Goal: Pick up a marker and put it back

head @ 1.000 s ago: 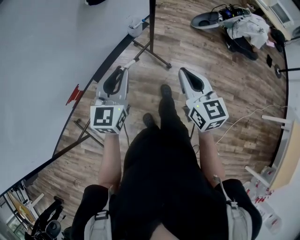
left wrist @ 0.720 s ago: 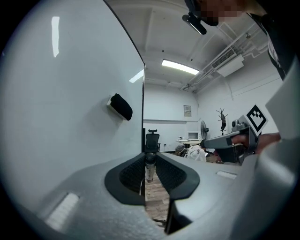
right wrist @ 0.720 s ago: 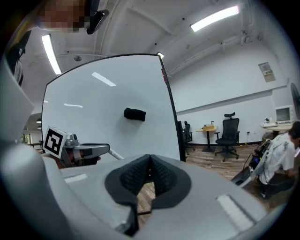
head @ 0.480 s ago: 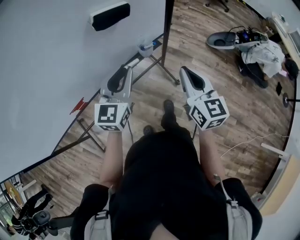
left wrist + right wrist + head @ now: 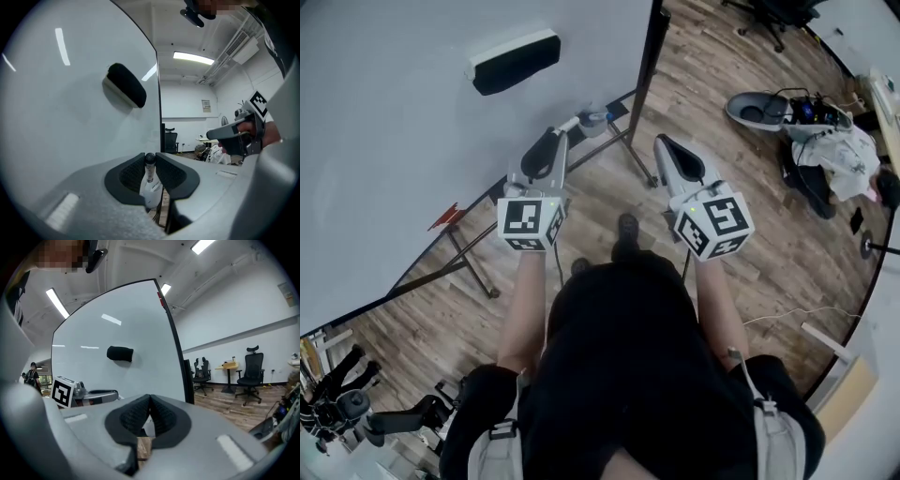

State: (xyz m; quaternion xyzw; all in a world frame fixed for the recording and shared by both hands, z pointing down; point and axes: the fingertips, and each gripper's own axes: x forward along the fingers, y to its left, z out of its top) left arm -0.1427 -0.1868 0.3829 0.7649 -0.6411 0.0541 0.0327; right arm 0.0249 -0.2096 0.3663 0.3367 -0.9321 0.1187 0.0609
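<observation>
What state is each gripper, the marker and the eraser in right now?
left gripper: shut on the marker.
marker: capped, held between the left gripper's jaws.
right gripper: shut, nothing in it.
eraser: stuck on the whiteboard, clear of both grippers.

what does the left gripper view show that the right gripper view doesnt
Only the left gripper view: a white marker with a black cap, clamped between the pads of the left gripper, and the right gripper seen from the side. Only the right gripper view: that gripper's own jaws, shut on nothing, and the left gripper from the side. Both: the whiteboard with its black eraser, and ceiling lights.
</observation>
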